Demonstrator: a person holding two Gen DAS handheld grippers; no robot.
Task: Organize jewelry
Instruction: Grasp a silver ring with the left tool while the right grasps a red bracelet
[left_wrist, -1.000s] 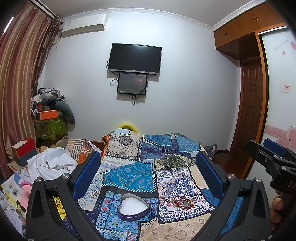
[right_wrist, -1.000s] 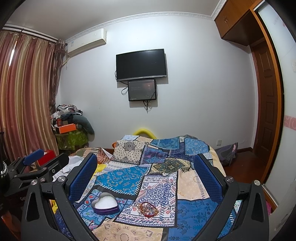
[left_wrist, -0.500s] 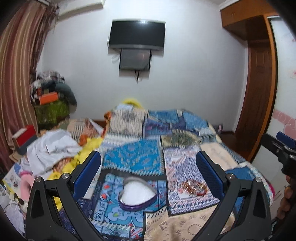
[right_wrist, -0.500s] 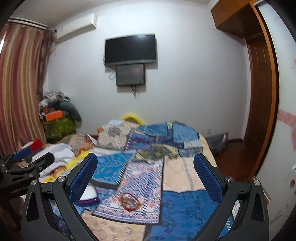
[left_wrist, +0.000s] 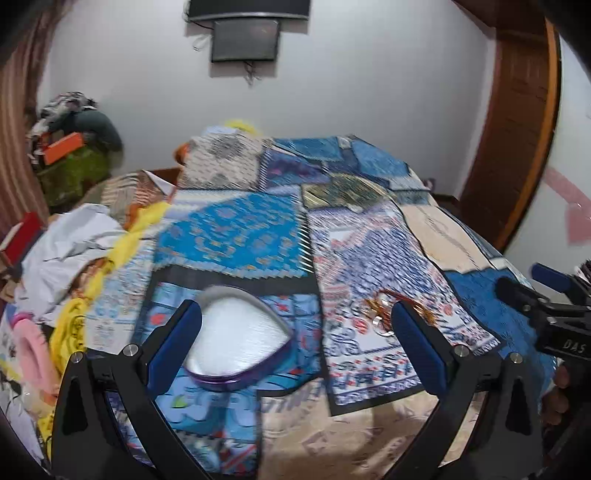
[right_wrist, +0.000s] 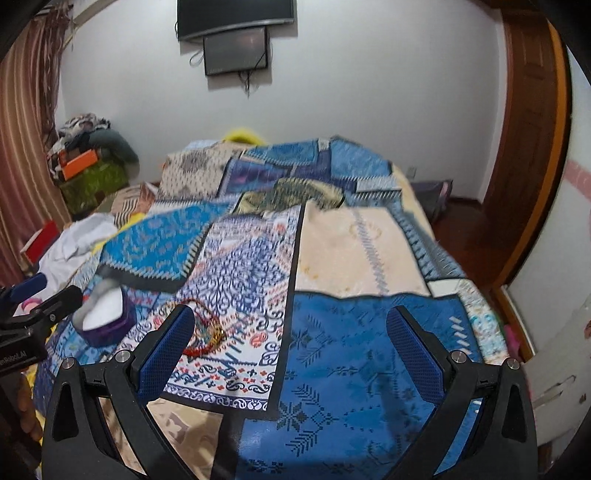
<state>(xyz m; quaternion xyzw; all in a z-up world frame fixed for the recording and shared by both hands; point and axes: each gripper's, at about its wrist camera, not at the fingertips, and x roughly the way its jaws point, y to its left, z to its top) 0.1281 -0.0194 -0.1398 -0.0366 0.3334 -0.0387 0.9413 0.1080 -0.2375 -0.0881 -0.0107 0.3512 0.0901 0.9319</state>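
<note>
Bracelets (left_wrist: 384, 314) (count unclear), one heart box (left_wrist: 236, 332), on quilt (right_wrist: 369, 240).

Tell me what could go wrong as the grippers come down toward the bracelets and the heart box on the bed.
1. The bracelets lie tangled in a pile, so the open right gripper may lift several or drop one.
2. They sit on a busy patterned quilt, so a stray piece could be hard to spot.
3. On soft bedding, the heart-shaped box might tip if the left gripper nudges it.

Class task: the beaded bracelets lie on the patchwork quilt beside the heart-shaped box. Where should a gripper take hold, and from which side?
Probably pinch one arc of the bracelets from above. They lie flat as loops on the quilt, offering no raised side. The open right gripper looks nearest; the heart-shaped box sits just left.
</note>
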